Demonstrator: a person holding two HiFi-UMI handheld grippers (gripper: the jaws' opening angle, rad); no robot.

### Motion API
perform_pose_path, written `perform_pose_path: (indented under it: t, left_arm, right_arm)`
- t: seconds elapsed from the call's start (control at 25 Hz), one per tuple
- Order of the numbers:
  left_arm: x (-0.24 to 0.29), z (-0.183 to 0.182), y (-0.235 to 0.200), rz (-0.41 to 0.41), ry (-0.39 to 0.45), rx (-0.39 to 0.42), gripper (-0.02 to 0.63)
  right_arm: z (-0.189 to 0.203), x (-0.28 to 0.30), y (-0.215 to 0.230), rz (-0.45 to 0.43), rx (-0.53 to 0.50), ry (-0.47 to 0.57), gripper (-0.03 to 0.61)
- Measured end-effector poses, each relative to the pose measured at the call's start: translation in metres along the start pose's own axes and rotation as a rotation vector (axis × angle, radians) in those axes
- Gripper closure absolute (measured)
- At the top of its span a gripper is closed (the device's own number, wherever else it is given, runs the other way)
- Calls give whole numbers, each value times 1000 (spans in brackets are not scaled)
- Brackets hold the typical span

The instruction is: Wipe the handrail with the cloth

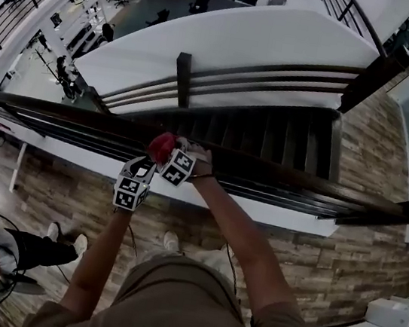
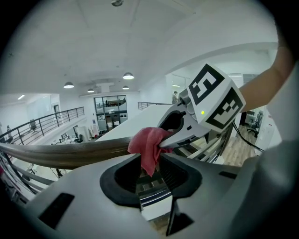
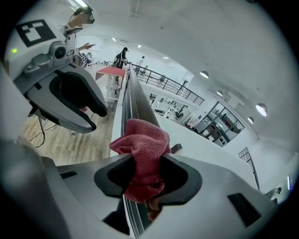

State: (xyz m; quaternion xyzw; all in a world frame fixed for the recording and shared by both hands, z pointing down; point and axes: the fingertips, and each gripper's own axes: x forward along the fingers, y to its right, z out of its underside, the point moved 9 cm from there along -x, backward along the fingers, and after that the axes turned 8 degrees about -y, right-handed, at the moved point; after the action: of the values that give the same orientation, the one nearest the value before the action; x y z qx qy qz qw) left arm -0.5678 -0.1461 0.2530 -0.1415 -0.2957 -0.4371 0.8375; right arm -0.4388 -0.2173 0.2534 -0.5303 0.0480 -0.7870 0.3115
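Mezzanine landing with a wood-look floor, a stairwell and open office below

Head view: dark handrail [image 1: 300, 185] crosses the frame left to right. Red cloth [image 1: 161, 145] is bunched on its top near the middle. Left hand-held gripper [image 1: 145, 167] and right hand-held gripper [image 1: 171, 155] crowd together on it. Long bare rail either side, with a drop beyond the far edge. A person [image 1: 32, 249] stands lower left, well apart.

Left gripper view: rail comes in from the left. The cloth's hanging tail sits between this gripper's jaws, which look clenched on it. The right one's nose meets the cloth just above.

Right gripper view: jaws clamped on the wad, which sits on the rail top. The rail runs straight away, unobstructed. Left gripper is close at upper left.

Judgement: cloth secured, wiping stroke in hand. The next move wants steady downward pressure and a slide along the rail, both grippers travelling together so neither tugs the cloth free
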Motion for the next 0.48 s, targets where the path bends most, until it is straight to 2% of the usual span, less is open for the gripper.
perform_pose_path:
  t: [0.28, 0.48]
  left_arm:
    - [10, -11, 68, -18, -34, -41, 491]
    - [23, -31, 112, -40, -51, -43, 493]
  right_arm:
    - [71, -31, 16, 24, -13, -28, 413]
    - [113, -48, 31, 8, 1, -30, 413]
